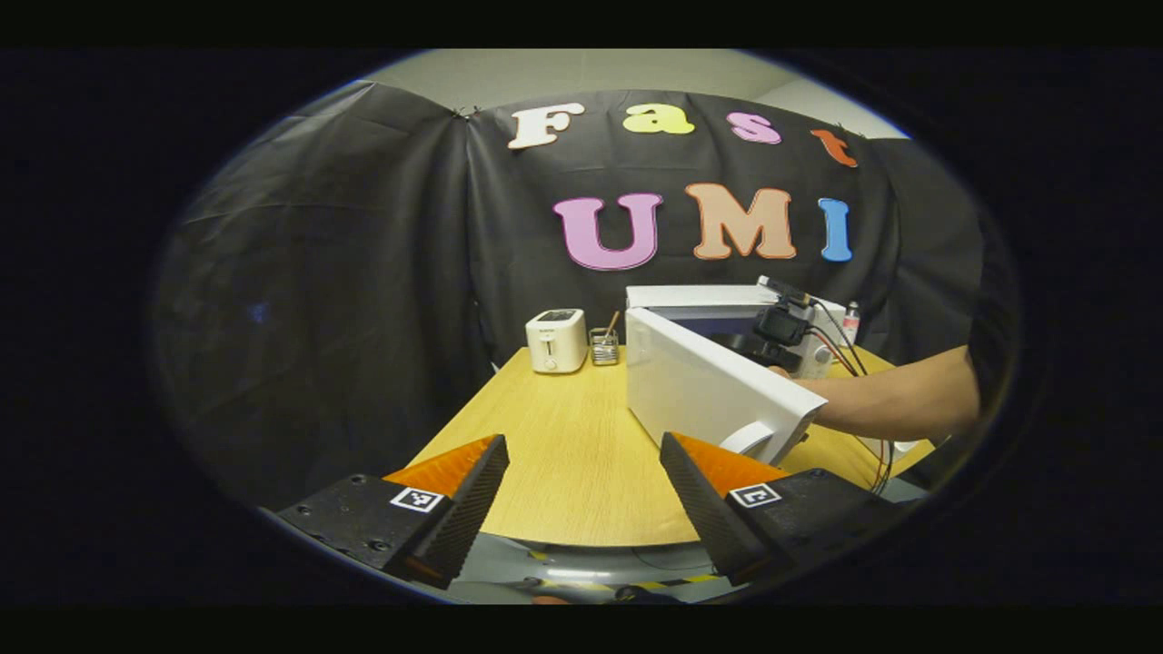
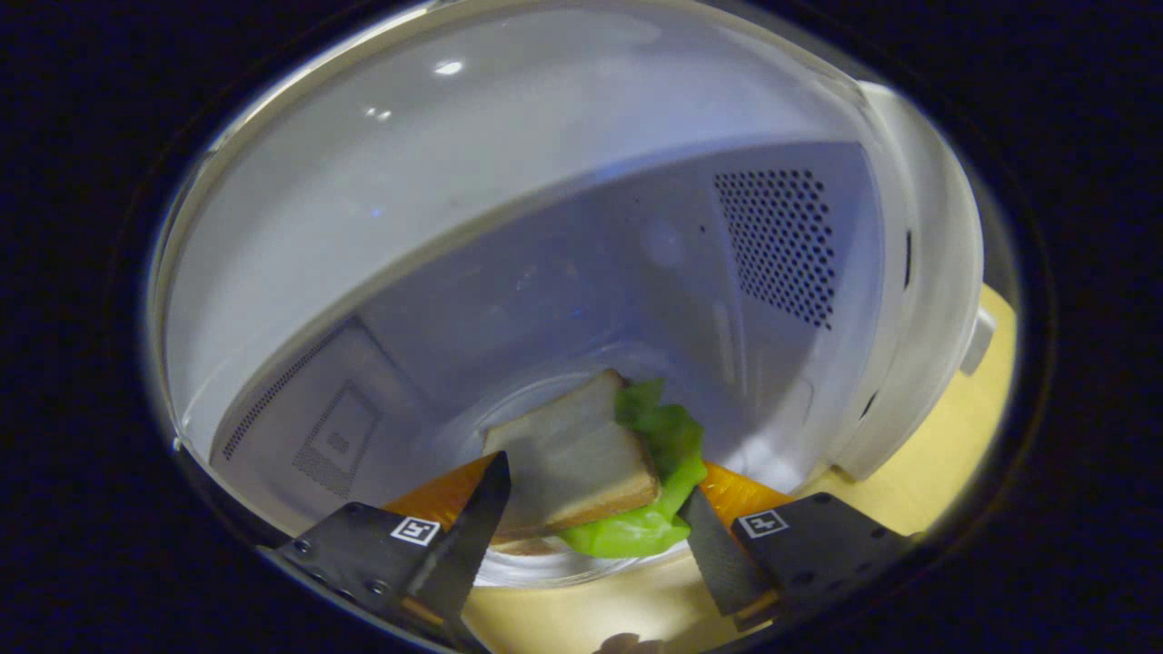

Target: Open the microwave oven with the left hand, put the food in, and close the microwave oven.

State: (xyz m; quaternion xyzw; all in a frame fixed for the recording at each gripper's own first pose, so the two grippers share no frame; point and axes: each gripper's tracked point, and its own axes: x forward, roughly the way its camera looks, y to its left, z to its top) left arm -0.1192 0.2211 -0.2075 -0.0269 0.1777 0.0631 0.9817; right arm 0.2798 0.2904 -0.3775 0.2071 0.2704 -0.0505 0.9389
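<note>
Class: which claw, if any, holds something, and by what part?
The right claw grips the sandwich by its two sides, at the near end. The left claw is open and holds nothing.

Table (image 1: 563,445): light wood top, rounded near edge.
Toaster (image 1: 556,340): white, upright, far end of table, at 11 o'clock.
Wire holder (image 1: 603,346): small, just beside the toaster at its 3 o'clock, a stick-like item leaning out of it.
Small bottle (image 1: 850,320): red-capped, at 2 o'clock, details unclear.
</note>
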